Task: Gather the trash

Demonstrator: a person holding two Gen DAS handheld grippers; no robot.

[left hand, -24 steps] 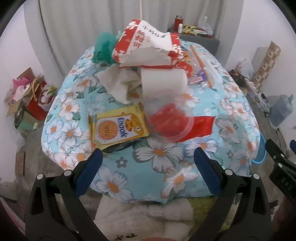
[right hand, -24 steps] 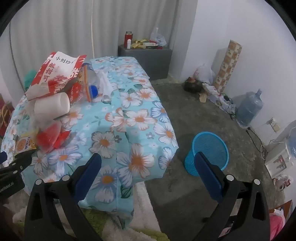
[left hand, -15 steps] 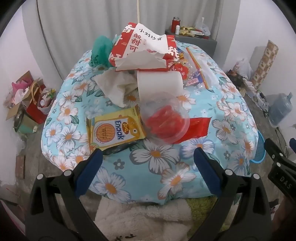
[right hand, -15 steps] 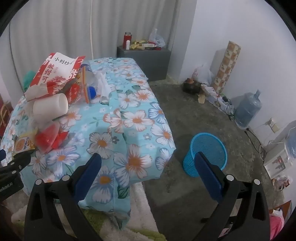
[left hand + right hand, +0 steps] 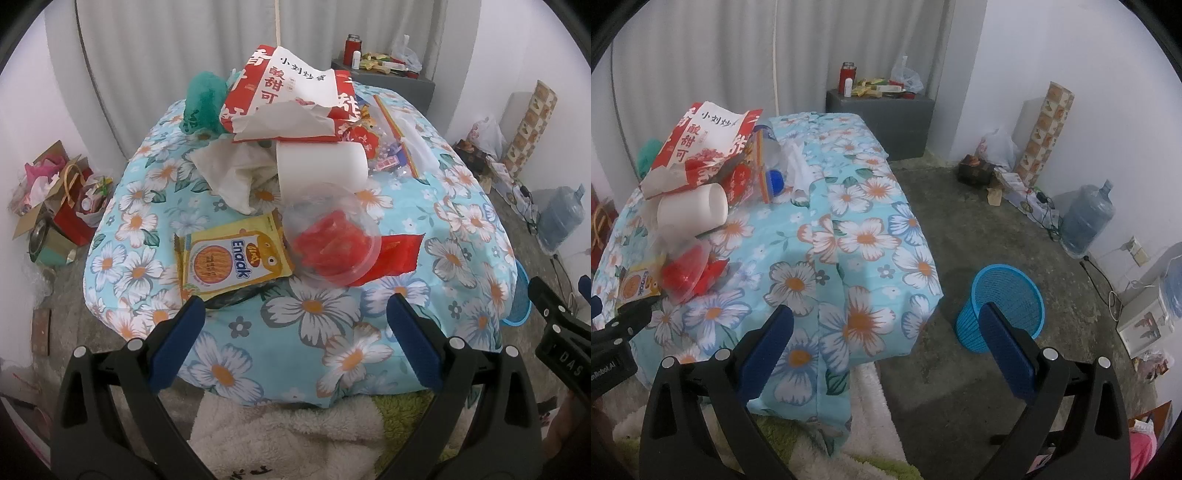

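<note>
Flower-printed blue cloth covers the table [image 5: 332, 354], on which the trash is seen heaped at the left end — a torn red-and-white paper bag [image 5: 295, 96], a white paper cup [image 5: 321, 166] lying on its side, crumpled white tissue [image 5: 236, 173], a yellow snack packet [image 5: 232, 258] and a clear plastic cup with red wrappers inside [image 5: 332, 243]. Compared with the view under a second earlier, the pile is framed slightly lower and nearer by the left gripper [image 5: 291, 336], and the blur on the clear cup is gone; little else has shifted, so the collecting is judged not yet begun. Both tongs are spread wide and empty: nothing lies between the blue pads of the left one, and the right gripper [image 5: 886, 332] is held over the table's corner with the blue mesh bin [image 5: 1001, 306] standing on the concrete floor [image 5: 960, 221] just beyond its right finger. A dark item under the snack packet cannot be identified, the small wrappers behind the bag are too cluttered to sort out — and the bin's inside cannot be made out.
</note>
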